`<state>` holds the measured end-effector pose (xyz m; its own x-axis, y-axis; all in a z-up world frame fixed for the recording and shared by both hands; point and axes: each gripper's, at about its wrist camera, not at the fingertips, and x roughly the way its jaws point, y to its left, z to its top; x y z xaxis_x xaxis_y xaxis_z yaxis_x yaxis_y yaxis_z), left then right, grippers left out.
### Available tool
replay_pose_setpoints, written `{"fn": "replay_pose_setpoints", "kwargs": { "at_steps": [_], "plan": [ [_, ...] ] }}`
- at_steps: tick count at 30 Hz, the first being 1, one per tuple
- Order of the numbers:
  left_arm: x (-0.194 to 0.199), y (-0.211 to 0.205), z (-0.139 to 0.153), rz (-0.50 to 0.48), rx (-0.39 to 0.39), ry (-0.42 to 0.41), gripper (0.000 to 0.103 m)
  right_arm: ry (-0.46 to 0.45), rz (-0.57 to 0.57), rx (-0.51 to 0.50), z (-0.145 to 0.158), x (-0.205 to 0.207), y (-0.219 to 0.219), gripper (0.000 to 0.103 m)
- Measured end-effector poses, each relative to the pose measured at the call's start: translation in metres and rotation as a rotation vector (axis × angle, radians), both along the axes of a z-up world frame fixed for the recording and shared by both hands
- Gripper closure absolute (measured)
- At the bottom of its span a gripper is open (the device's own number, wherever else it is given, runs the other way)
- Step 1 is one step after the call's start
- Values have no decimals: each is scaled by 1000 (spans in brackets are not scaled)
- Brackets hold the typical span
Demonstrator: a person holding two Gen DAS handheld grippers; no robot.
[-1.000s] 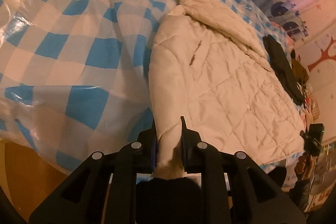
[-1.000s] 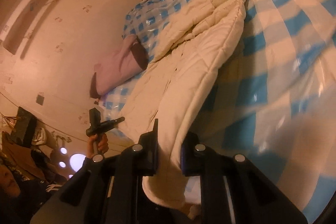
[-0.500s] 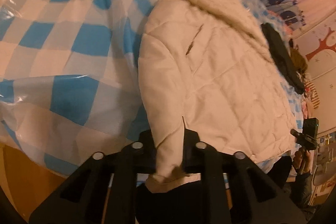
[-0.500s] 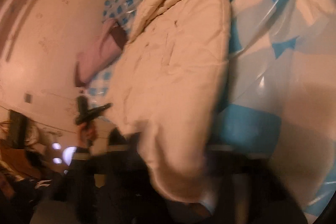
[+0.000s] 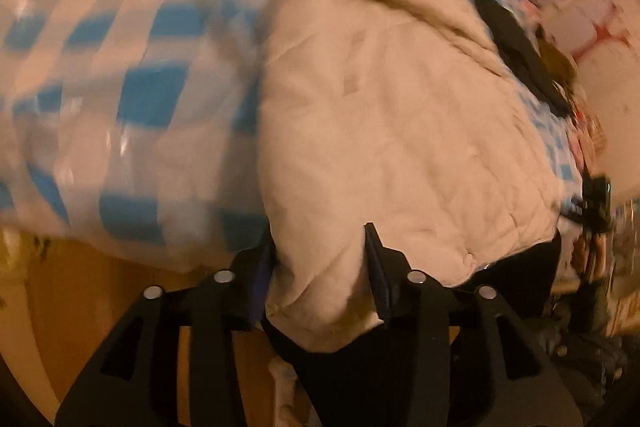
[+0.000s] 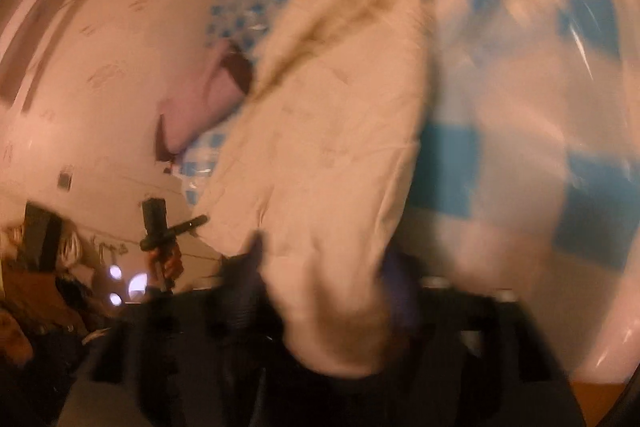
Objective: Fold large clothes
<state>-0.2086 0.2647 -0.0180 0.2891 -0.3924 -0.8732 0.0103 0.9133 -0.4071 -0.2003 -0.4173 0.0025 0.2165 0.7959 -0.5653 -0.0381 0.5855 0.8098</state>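
Between the parted fingers of the left hand-held gripper (image 5: 320, 267), whose jaws have just been opening, sits the hem of the cream quilted coat (image 5: 400, 131), its length running straight ahead across the checked bed (image 5: 132, 95). Ahead of the right hand-held gripper (image 6: 324, 279), likewise just opening and blurred, the coat's other corner (image 6: 336, 155) lies between loosened fingers, stretching away forward.

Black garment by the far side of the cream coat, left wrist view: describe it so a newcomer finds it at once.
Start at the blue-and-white checked bed cover, then the big cream quilted coat spread on it. Along the coat's right edge, below its fluffy collar, lies a narrow black garment, the only dark item on the bed among pale fabrics.
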Motion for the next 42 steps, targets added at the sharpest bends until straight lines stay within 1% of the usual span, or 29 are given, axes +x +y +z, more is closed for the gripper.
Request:
{"fn": "replay_pose_setpoints", "kwargs": {
  "at_steps": [1, 2, 3, 6, 9, 10, 11, 12, 14, 16, 18, 19, 21, 23, 25, 27, 29, 31, 33, 38, 42],
  "plan": [
    [1, 7, -5, 28, -41, 1, 60, 18, -14, 31, -7, -1, -3, 39],
    [1, 13, -9, 50, -76, -1, 59, 24, -21, 46, -11, -1, -4, 36],
    [3, 15, -11, 57, -84, -8, 58, 24, -21, 33, -13, -1, -2, 32],
    [7, 14, -12, 51, -76, -17, 55, 41, 10, -4, -18, 2, 8, 32],
    [12, 6, -14, 39, -53, -16, 55, 36, 49, -8, -20, 11, 25, 32],
    [12, 3, -12, 28, -52, -32, 56, 12, 63, -1, -17, 11, 31, 37],
    [10, 0, -10, 18, -54, -46, 64, -12, 84, -8, -14, 11, 40, 63],
    [9, -3, -10, 6, -57, -52, 82, -25, 85, -30, -13, 11, 42, 83],
    [7, -8, -4, -2, -44, -80, 87, -71, 69, -9, -6, 7, 42, 86],
    [3, -12, 5, -10, -33, -111, 92, -104, 45, 19, 3, 4, 36, 87],
    [-3, -15, 19, -16, -42, -147, 93, -153, 25, 57, 17, -5, 29, 87],
    [-9, -18, 30, -27, -42, -173, 93, -181, 16, 79, 27, -11, 26, 87],
    [-21, -22, 48, -63, -36, -216, 93, -226, 15, 108, 43, -23, 21, 87],
    [-36, -28, 63, -114, 4, -242, 93, -249, 14, 98, 52, -37, 12, 88],
    [-45, -28, 62, -144, 20, -234, 93, -230, -7, 91, 45, -45, 2, 88],
    [-50, -28, 50, -153, 51, -203, 93, -189, -29, 97, 28, -50, -8, 88],
    [-53, -25, 33, -144, 46, -169, 93, -146, -53, 127, 10, -56, -10, 88],
    [-57, -28, 26, -134, 41, -171, 93, -143, -63, 156, 4, -57, -13, 88],
    [-59, -29, 30, -136, 36, -184, 93, -176, -67, 195, 11, -58, -15, 88],
    [-55, -31, 60, -152, 47, -257, 93, -271, -74, 277, 39, -43, -19, 88],
    [-46, -31, 89, -133, 10, -335, 93, -340, -88, 346, 57, -21, -23, 88]
  ]
}}
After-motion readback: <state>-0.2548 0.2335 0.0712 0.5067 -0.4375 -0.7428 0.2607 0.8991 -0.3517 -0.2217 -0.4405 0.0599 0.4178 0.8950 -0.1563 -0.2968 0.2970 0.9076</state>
